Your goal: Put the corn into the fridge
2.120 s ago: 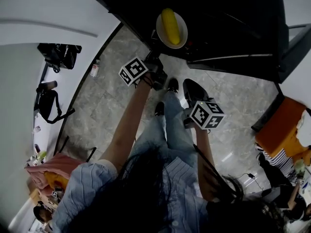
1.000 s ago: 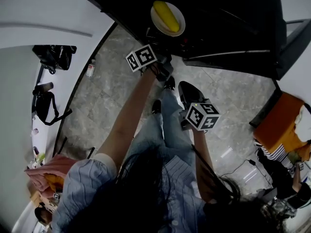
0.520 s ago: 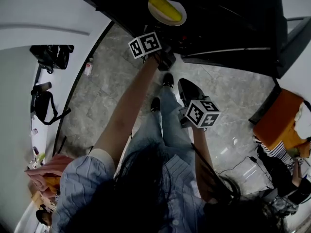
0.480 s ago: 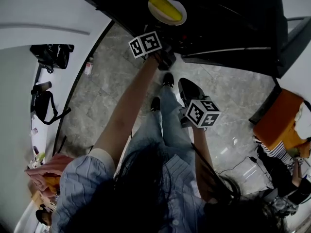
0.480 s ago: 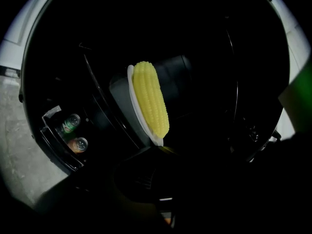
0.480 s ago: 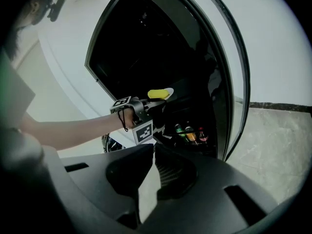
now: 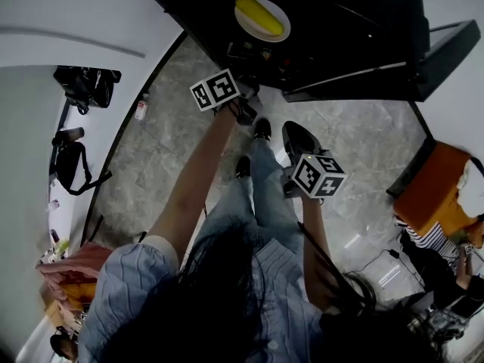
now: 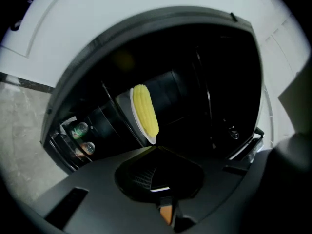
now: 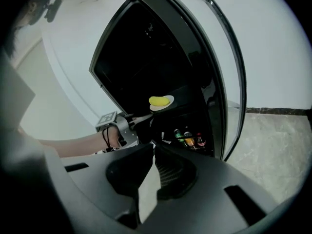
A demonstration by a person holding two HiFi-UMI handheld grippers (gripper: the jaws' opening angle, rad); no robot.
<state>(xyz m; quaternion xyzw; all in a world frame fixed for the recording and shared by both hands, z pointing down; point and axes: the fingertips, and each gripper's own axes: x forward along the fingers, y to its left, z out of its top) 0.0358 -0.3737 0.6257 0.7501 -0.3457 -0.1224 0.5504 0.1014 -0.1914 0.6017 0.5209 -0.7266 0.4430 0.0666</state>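
Note:
A yellow corn cob (image 7: 259, 16) lies on a small white plate (image 7: 278, 34) inside the dark open fridge (image 7: 348, 13). My left gripper (image 7: 246, 49) reaches into the opening and is shut on the plate's near rim. The left gripper view is rolled, so the corn (image 8: 146, 110) and plate (image 8: 140, 128) stand on edge just above the left gripper (image 8: 157, 149). From the right gripper view the corn (image 9: 157, 101), the plate (image 9: 167, 103) and the left gripper (image 9: 147, 114) show at the fridge mouth. My right gripper (image 9: 154, 147) hangs back, shut and empty, by my legs (image 7: 293, 132).
The fridge door (image 9: 222, 67) stands open to the right. Bottles (image 9: 187, 139) sit low in the fridge below the plate. Black bags (image 7: 87, 85) lie on the white surface at left. An orange object (image 7: 435, 195) and a seated person are at right. The floor is grey stone.
The plate with the corn went up the picture, deeper into the fridge opening. In the last half second the left gripper's marker cube shifted slightly down and left. The right gripper barely moved.

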